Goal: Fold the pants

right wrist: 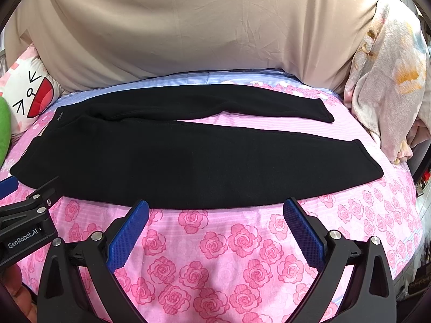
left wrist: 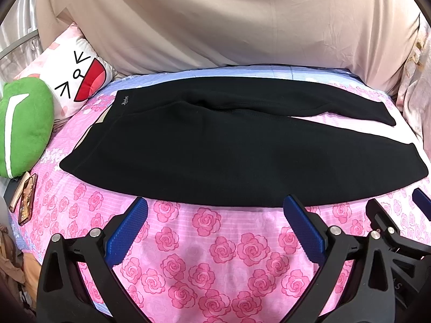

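Observation:
Black pants (left wrist: 229, 150) lie flat across a bed with a pink rose sheet (left wrist: 210, 255), waistband at the left, the two legs spread apart toward the right. They also show in the right wrist view (right wrist: 167, 161). My left gripper (left wrist: 215, 207) is open and empty, its blue pads just short of the near leg's edge. My right gripper (right wrist: 215, 210) is open and empty, also at the near edge, further right. The right gripper shows at the right of the left wrist view (left wrist: 398, 210); only one finger (right wrist: 8, 185) of the left gripper shows in the right wrist view.
A beige blanket (left wrist: 229, 21) is piled behind the pants. A cartoon face pillow (left wrist: 75, 80) and a green cushion (left wrist: 24, 126) sit at the left, with a phone (left wrist: 27, 202) by the bed edge. A floral quilt (right wrist: 388, 86) is bunched at the right.

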A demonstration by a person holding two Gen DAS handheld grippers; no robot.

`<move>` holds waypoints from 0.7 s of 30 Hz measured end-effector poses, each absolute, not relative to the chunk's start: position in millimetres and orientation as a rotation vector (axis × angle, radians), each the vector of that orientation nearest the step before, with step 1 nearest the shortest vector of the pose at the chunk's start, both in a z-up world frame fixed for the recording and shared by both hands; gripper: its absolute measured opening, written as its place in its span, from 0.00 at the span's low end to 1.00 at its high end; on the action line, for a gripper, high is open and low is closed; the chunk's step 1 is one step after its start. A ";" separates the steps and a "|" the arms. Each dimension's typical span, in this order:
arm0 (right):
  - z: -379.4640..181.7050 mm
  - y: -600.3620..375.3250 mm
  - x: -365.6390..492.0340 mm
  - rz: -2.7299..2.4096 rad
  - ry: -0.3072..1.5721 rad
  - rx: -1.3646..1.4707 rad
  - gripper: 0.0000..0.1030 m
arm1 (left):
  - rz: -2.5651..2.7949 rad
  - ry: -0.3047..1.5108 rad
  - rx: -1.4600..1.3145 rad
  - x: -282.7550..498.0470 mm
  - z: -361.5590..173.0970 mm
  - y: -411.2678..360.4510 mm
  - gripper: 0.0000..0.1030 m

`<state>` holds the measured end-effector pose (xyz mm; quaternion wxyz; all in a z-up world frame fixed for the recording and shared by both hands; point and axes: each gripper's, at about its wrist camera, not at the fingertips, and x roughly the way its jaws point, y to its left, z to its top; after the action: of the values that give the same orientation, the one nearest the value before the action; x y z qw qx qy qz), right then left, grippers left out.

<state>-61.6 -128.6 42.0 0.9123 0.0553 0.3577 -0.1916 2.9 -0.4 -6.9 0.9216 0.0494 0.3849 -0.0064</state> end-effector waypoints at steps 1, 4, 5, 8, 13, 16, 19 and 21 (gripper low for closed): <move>42.1 -128.6 -61.8 -0.396 0.737 0.114 0.95 | -0.012 0.790 0.101 2.7 -7.0 -0.3 0.96; 42.0 -128.2 -61.5 -0.396 0.737 0.115 0.95 | -0.013 0.791 0.101 3.0 -7.0 -0.9 0.96; 42.0 -128.0 -61.7 -0.396 0.737 0.114 0.95 | -0.013 0.793 0.101 2.9 -7.3 -0.9 0.96; 42.0 -128.1 -61.4 -0.395 0.737 0.113 0.95 | -0.012 0.797 0.098 4.5 -8.1 -1.3 0.96; 41.2 -127.7 -60.9 -0.395 0.740 0.113 0.95 | -0.010 0.796 0.100 5.4 -8.1 -1.1 0.96; 41.2 -127.7 -60.8 -0.395 0.739 0.113 0.95 | -0.008 0.796 0.101 5.5 -8.5 -1.0 0.96; 41.2 -127.7 -60.8 -0.395 0.740 0.113 0.95 | -0.009 0.797 0.102 5.8 -8.7 -0.1 0.96; 41.2 -127.2 -60.4 -0.395 0.742 0.113 0.95 | -0.009 0.799 0.103 6.6 -8.9 -0.3 0.96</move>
<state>-60.4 -127.2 41.2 0.9115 0.0548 0.3598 -0.1916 6.6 -0.3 -8.9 0.9200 0.0502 0.3887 -0.0045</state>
